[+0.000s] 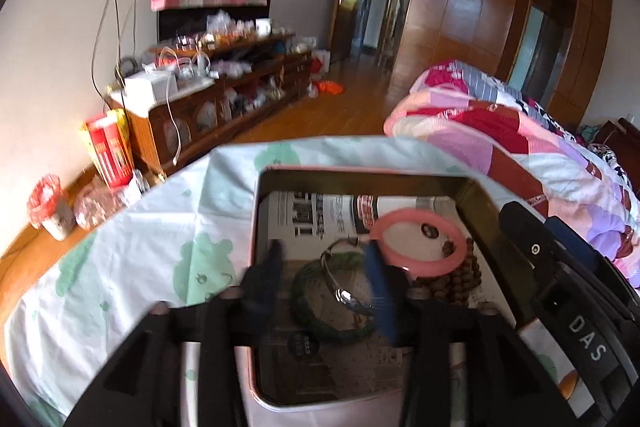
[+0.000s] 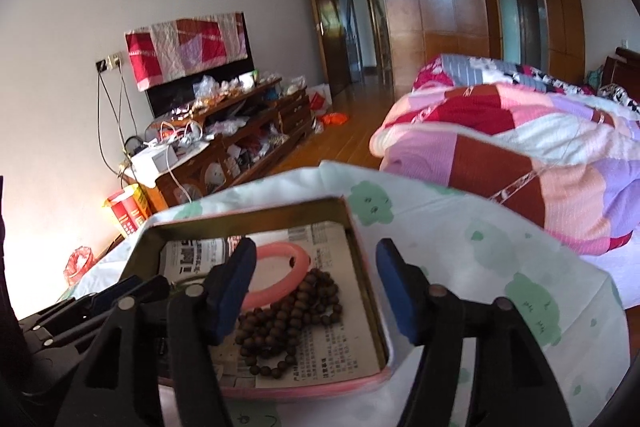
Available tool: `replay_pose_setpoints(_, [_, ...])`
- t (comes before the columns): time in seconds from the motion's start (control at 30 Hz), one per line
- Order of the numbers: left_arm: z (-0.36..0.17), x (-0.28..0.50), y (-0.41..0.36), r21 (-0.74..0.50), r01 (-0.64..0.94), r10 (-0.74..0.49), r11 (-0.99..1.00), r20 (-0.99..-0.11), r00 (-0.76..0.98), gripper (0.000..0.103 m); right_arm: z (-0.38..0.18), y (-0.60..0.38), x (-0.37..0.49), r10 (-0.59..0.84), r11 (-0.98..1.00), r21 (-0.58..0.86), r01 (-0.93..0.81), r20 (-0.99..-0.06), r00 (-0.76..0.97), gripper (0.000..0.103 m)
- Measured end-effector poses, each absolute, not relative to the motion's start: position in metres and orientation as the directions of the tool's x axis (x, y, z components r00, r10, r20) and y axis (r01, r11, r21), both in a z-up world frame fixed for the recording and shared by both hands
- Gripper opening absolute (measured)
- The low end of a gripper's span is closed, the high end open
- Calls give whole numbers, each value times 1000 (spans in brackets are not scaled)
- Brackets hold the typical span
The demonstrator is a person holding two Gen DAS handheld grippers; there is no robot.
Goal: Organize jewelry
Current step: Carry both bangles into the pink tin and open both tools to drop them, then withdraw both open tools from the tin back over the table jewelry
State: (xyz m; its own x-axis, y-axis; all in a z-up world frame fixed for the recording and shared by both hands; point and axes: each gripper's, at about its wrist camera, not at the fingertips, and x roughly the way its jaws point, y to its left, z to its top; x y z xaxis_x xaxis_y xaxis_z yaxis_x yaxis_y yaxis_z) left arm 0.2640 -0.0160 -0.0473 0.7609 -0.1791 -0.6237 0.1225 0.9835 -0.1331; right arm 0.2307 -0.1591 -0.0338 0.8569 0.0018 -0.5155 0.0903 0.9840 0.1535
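Left wrist view: the tin box (image 1: 476, 195), lined with newspaper (image 1: 320, 215), sits low in the middle of the frame on a cloth-covered tabletop (image 1: 160, 227). It keeps the jewelry together: a pink bangle (image 1: 420, 245), a silver bangle (image 1: 348, 277), a green bangle (image 1: 320, 303) and brown beads (image 1: 452, 279), all lying flat. The box's long side runs away from the camera. The left gripper (image 1: 326, 279) and right gripper (image 2: 316, 291) hang over it, jaws apart, holding nothing.

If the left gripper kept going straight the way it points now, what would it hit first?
Most likely the silver bangle lying across the green bracelet in the box. Both sit between the left gripper's open fingers, pointing down into the box. Depth is unclear, so which of the two comes first is uncertain.
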Motion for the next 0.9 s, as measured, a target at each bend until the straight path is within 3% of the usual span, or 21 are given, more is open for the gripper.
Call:
replay_pose_setpoints(0.1, [-41,258,-17,-111,128,-169,986,-583,795,61,-31,-160,230,-9,984,151,99,-505,863,66])
replay_pose_setpoints(0.5, [-19,233,-8,-141,142,-193,980,-471,861,65,-16,-179,185,-63,968,187,168,-466,883,66])
replay_pose_setpoints(0.9, [-20,186,-7,-109,119,-158,987,-507,847,68,-22,-194,147,-109,953,201,227,-472,875,68])
